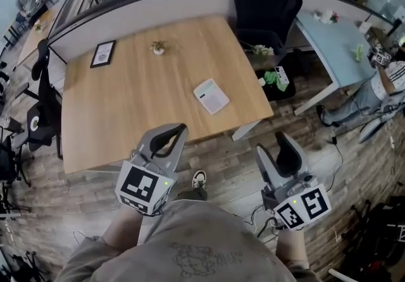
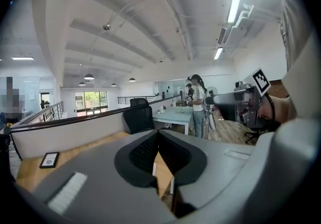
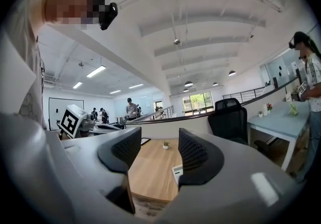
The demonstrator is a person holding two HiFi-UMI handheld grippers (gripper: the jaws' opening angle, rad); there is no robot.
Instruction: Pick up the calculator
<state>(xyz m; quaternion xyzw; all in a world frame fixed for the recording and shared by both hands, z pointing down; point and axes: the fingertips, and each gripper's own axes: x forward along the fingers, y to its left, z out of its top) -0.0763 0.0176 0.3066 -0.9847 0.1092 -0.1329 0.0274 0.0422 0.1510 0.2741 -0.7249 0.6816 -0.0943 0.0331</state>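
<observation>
Two grippers are in view, and neither touches the calculator (image 1: 211, 95).

Task status: not begun, in my judgement. The calculator lies flat and untouched on the wooden tabletop (image 1: 133, 110), towards its near right corner. The approach, the closing of jaws on the calculator and the lift are all left to do.

Left gripper (image 1: 169, 137): held low in front of the person, nearer than the calculator and to its left. Its tips show against the tabletop's near edge and point away from the person. Its own view shows the jaws clenched, tips meeting, with nothing between them.

Right gripper (image 1: 278, 151): nearer than the calculator and to its right, off the tabletop and above the wood floor (image 1: 354, 167). The jaws are released, with a clear gap and nothing in it. In its own view the calculator (image 3: 176, 173) shows beyond the gap, low beside one jaw and well apart from it.

Other items: a picture frame (image 1: 103, 54) and a small potted plant (image 1: 158, 48) stand beyond the calculator, well apart from it. A black chair (image 1: 266, 6) stands beyond it to the right.
</observation>
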